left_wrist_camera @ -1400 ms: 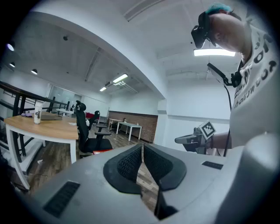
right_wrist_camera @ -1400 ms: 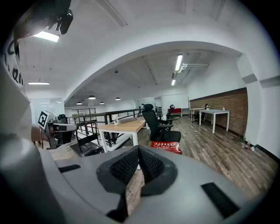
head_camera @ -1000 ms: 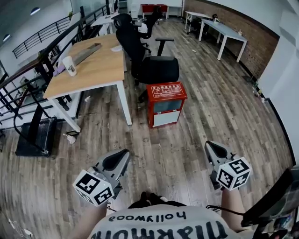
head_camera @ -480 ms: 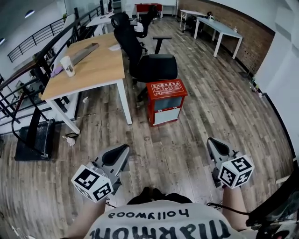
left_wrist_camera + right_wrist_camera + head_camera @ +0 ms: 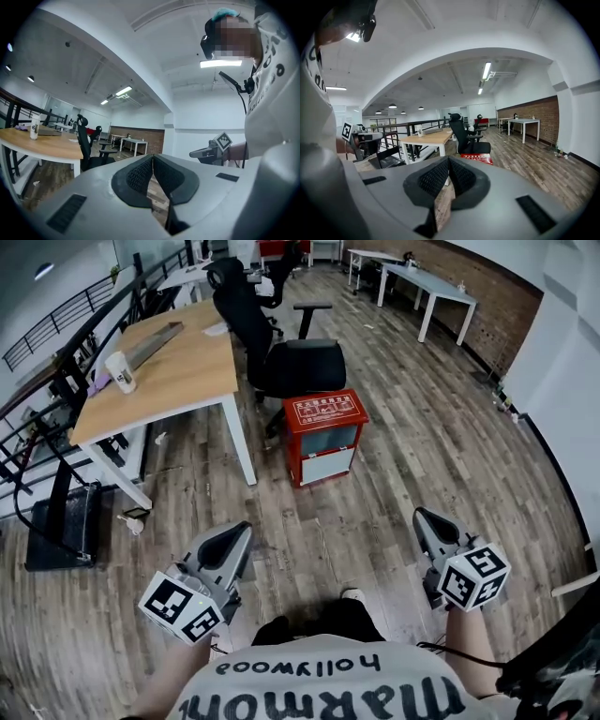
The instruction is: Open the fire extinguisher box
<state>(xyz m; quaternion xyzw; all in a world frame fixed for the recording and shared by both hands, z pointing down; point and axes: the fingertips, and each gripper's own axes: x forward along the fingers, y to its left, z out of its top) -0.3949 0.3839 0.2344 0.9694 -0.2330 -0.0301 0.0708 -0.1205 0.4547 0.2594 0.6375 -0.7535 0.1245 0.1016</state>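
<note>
The red fire extinguisher box [image 5: 323,437] stands on the wood floor beside the desk leg, lid down, with a pale front panel. It also shows beyond the right jaws as the red box [image 5: 478,158]. My left gripper [image 5: 232,538] is held low at the left, well short of the box, its pads pressed together with nothing between them [image 5: 152,157]. My right gripper [image 5: 427,521] is held at the right, also apart from the box, shut and empty [image 5: 448,159].
A wooden desk [image 5: 159,371] with a white cup [image 5: 119,371] stands left of the box. A black office chair [image 5: 300,362] is right behind it. Black railings [image 5: 56,418] run along the left. White tables [image 5: 427,287] stand at the far brick wall.
The head view has shifted slightly, and a shoe now shows on the floor between the grippers. The left gripper has drifted a little. Both grippers stay shut and away from the box.
</note>
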